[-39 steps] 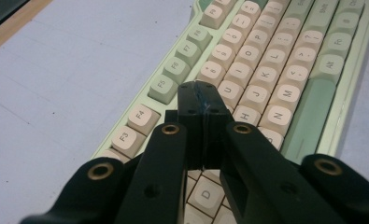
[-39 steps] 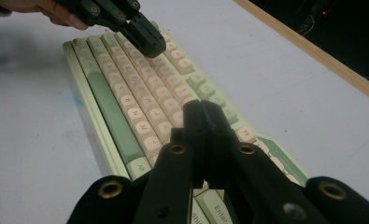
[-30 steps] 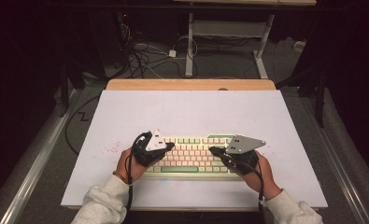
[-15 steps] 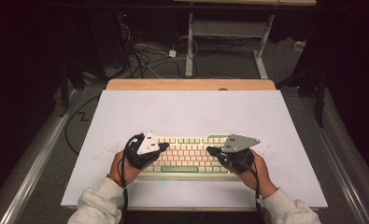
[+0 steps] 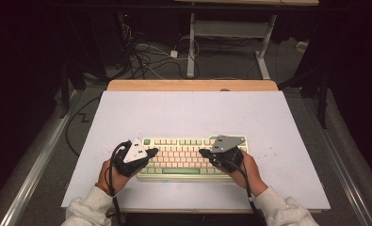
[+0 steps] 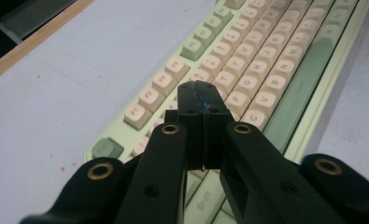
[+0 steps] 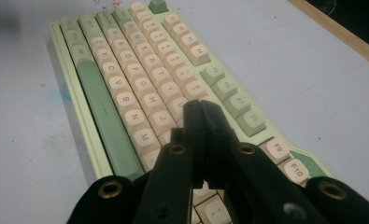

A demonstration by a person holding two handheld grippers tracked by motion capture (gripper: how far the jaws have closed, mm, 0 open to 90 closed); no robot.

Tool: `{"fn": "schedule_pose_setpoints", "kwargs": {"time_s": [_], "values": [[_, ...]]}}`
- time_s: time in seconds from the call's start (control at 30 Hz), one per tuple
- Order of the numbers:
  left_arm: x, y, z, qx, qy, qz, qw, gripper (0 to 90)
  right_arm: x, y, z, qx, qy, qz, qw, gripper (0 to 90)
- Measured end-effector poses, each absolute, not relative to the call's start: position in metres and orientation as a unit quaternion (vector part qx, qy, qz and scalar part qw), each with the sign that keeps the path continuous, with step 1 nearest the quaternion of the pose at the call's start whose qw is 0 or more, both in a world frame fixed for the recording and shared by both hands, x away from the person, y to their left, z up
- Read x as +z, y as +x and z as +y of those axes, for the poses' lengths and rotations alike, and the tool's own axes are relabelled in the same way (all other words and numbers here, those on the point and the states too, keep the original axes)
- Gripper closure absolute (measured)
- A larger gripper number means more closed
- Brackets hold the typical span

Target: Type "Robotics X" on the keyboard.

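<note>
Pale green keyboard (image 5: 193,157) with cream keycaps, sage-green space bar and function-row accents, black left claw (image 6: 202,100) and black right claw (image 7: 202,119) with brass-coloured rivets, pale lavender-white counter (image 5: 193,113) edged in light wood beyond the keyboard, faint red specks beside the keyboard.

My keyboard (image 5: 183,157) lies flat on the near middle of the pale table (image 5: 268,117), its long side running left to right. It has a light green case, cream letter keys (image 7: 140,79), darker green function keys and a long green space bar (image 6: 308,70) along the near edge.
</note>
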State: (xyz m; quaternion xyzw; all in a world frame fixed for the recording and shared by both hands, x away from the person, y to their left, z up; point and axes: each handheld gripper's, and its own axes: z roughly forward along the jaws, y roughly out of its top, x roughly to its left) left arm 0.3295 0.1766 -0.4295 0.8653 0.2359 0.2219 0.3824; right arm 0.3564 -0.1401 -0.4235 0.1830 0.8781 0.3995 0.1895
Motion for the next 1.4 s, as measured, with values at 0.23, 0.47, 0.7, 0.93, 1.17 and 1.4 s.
{"fn": "schedule_pose_setpoints", "kwargs": {"time_s": [0.23, 0.47, 0.7, 0.93, 1.17, 1.4], "values": [[-0.434, 0.32, 0.19, 0.219, 0.864, 0.249, 0.379, 87.5, -0.427, 0.362, -0.127, 0.387, 0.178, 0.885, 0.189, 90.0], [-0.437, 0.313, 0.199, 0.216, 0.862, 0.258, 0.379, 87.4, -0.435, 0.37, -0.113, 0.365, 0.175, 0.896, 0.182, 90.0], [-0.44, 0.311, 0.2, 0.211, 0.865, 0.258, 0.375, 87.4, -0.442, 0.376, -0.106, 0.346, 0.174, 0.903, 0.184, 90.0], [-0.441, 0.312, 0.201, 0.209, 0.865, 0.257, 0.376, 87.4, -0.445, 0.379, -0.104, 0.338, 0.176, 0.906, 0.185, 90.0], [-0.441, 0.312, 0.2, 0.207, 0.866, 0.256, 0.376, 87.4, -0.447, 0.381, -0.103, 0.335, 0.178, 0.907, 0.185, 90.0], [-0.442, 0.313, 0.2, 0.205, 0.868, 0.255, 0.373, 87.4, -0.447, 0.381, -0.101, 0.335, 0.176, 0.906, 0.187, 90.0]]}}
